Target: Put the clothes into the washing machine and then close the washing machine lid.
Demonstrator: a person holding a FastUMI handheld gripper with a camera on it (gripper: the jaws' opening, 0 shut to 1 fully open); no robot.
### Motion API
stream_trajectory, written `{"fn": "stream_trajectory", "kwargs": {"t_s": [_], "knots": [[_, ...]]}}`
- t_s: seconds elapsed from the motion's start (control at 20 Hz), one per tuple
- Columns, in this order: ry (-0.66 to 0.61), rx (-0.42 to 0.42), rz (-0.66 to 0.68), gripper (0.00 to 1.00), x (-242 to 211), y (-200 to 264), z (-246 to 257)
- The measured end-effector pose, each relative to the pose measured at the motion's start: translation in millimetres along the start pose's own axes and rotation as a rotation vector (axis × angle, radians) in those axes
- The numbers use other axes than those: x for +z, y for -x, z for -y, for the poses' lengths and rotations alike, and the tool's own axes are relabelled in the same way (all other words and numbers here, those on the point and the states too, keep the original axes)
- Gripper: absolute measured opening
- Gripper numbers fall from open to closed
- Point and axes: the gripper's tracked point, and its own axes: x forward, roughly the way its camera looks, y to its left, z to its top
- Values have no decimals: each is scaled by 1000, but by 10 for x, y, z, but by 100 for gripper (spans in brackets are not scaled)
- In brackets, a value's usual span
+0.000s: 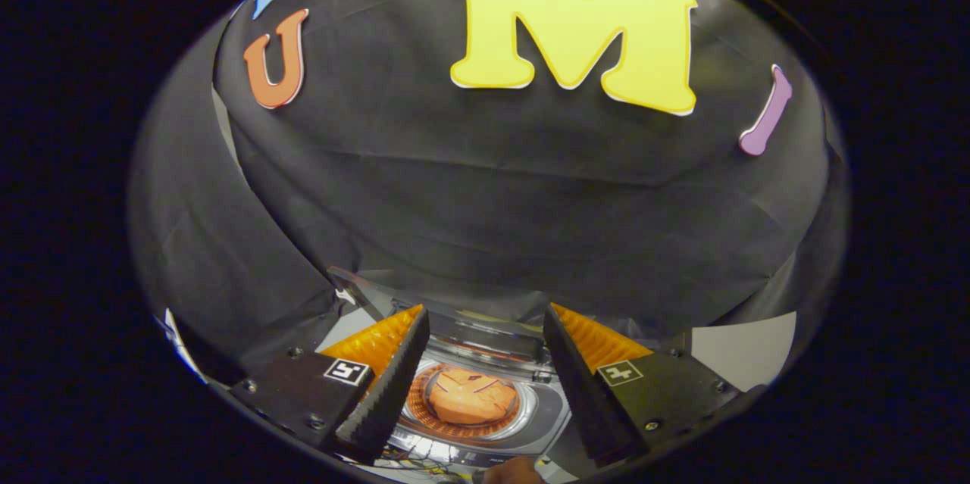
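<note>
A small top-loading washing machine sits below me, seen between my two fingers. Its round drum holds an orange garment, bunched in the middle. The transparent lid stands raised at the machine's back, behind the drum. My gripper hovers above the machine, open, with nothing between its fingers. The left finger and right finger frame the drum on either side.
The booth's black cloth wall rises right behind the machine. A pale tabletop shows to the right of the machine and a strip of it to the left. A person's fingertip shows just in front of the machine's control panel.
</note>
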Motion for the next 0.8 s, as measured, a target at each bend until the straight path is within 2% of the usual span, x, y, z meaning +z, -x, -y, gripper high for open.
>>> {"fn": "stream_trajectory", "kwargs": {"t_s": [0.6, 0.8], "knots": [[-106, -14, -165, 95, -80, -862, 132], [-173, -10, -215, 95, -178, -919, 166]]}}
